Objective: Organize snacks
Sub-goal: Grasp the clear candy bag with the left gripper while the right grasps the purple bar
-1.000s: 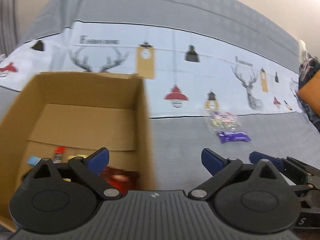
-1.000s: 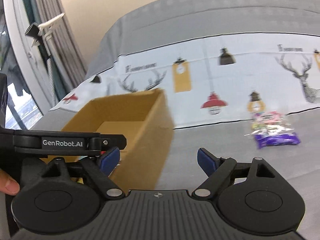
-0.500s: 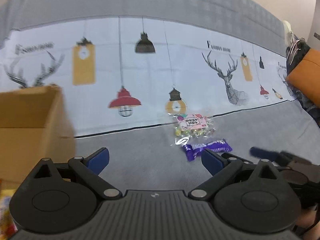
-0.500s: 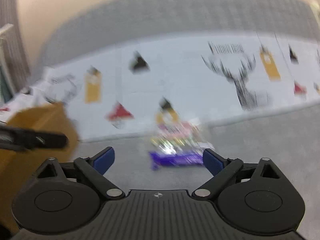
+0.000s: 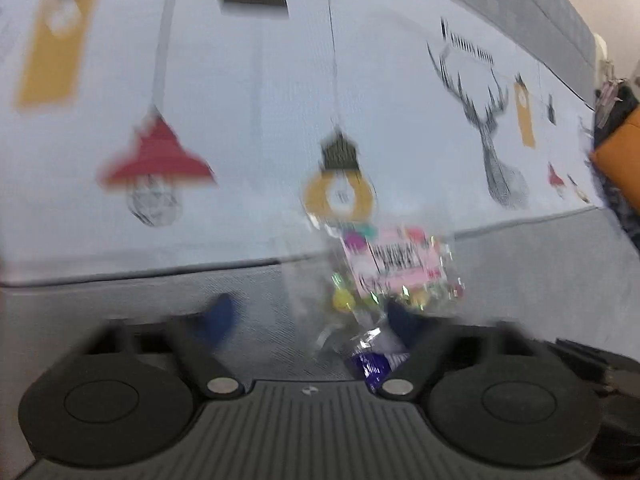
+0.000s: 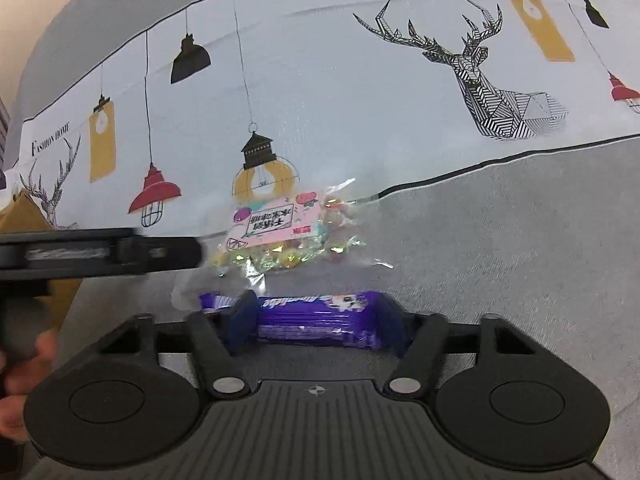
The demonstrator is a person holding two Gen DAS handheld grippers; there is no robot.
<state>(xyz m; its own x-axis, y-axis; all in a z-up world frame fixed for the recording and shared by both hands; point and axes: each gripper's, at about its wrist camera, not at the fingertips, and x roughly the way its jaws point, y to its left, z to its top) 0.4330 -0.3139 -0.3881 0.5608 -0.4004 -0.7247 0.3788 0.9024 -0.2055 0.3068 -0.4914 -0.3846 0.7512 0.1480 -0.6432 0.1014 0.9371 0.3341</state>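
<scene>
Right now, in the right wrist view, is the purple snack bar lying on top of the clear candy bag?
No, the purple snack bar lies on the grey cloth just in front of the clear candy bag.

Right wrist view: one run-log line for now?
right gripper: open, fingers straddle purple bar | candy bag behind bar | left gripper: open, blurred

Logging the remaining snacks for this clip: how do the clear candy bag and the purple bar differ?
The candy bag is transparent, showing small multicoloured sweets under a pink label; the purple bar is an opaque wrapper. The bag is broad and crinkled with loose edges; the bar is long and narrow. The bag lies farther off, partly on the printed cloth; the bar sits between the open fingers of the right tool. Both lie flat, touching or overlapping.
</scene>
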